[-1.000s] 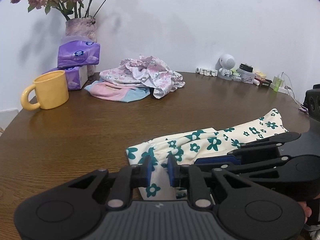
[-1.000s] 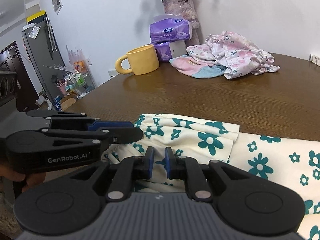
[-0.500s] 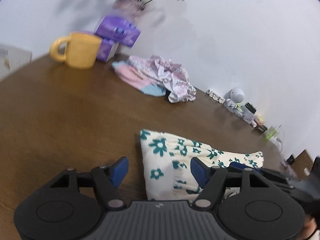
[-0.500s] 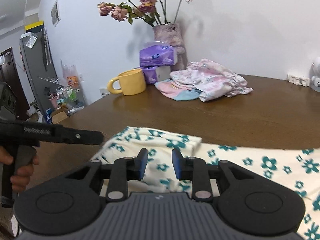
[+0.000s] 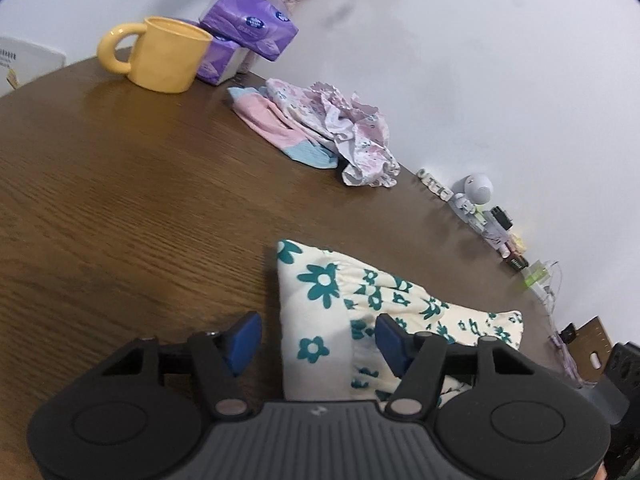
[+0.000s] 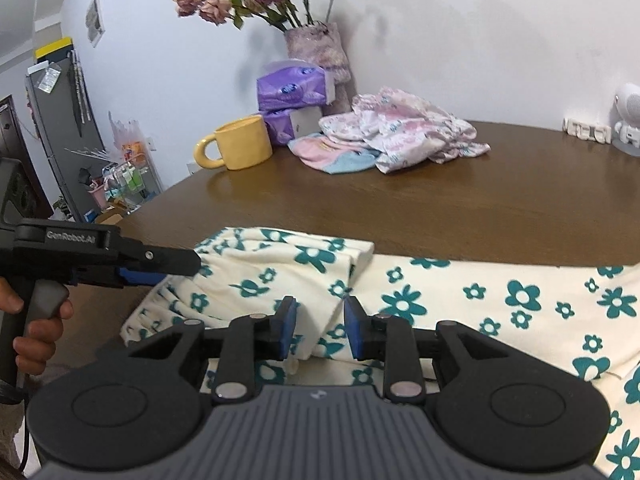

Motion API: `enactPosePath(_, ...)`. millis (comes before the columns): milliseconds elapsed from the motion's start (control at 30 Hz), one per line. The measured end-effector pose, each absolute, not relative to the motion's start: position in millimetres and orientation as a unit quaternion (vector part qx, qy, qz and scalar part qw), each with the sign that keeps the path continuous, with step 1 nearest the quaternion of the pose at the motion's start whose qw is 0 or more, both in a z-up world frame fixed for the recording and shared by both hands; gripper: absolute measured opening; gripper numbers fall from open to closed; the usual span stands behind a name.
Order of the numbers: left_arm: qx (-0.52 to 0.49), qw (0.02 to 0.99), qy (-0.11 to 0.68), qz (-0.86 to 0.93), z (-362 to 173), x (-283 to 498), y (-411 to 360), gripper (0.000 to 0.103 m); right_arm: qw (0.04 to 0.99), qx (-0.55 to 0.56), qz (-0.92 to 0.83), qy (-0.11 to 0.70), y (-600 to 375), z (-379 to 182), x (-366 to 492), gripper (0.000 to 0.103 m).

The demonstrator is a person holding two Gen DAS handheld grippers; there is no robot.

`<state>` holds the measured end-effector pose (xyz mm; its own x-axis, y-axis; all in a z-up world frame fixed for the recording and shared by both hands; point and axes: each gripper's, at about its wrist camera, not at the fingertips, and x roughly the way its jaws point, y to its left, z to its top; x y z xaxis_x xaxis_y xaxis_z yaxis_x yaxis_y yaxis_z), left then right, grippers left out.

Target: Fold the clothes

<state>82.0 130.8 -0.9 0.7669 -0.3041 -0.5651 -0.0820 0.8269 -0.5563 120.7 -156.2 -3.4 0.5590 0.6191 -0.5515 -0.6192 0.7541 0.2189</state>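
The brown wood tabletop (image 5: 120, 200) spreads out ahead of both my grippers. Biggest thing on it is the cream garment w/ teal flowers (image 6: 500, 304), lying flat right under & ahead of my right gripper (image 6: 320, 326), running off to its right; a folded-over part sits just ahead-left of that gripper. In the left wrist view the same garment (image 5: 320, 304) lies between and beyond my left gripper (image 5: 316, 340) fingers. Left gripper: jaws apart & closing, cloth between them but blue pads not pressing on it. Right gripper: jaws partly apart, cloth below the gap, nothing clamped. My left hand (image 6: 36, 344) grips the left tool's handle, off to the right gripper's left. Far ahead of the right gripper: crumpled pink floral clothes pile (image 6: 404, 136) on a pink-blue piece, then purple tissue packs (image 6: 292, 92), yellow mug (image 6: 240, 148) ahead-left, vase w/ dried roses (image 6: 320, 48) behind. White robot figurine (image 6: 628, 120) far ahead-right.
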Motion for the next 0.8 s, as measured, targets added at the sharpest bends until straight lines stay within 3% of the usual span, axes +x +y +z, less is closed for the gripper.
enactPosePath(67,-0.299,0.891,0.336,-0.07,-4,87,131,0.048,0.88,0.002,0.35,0.32,-157,-7,124,0.027)
enactPosePath(333,-0.296,0.894,0.332,-0.055,-4,88,124,0.041,0.877,0.005,0.35,0.328,-156,-12,128,0.027)
enactPosePath(800,-0.151,0.929,0.336,-0.023,27,94,91,0.034,0.869,0.032,0.366,0.331,-167,-7,131,0.027)
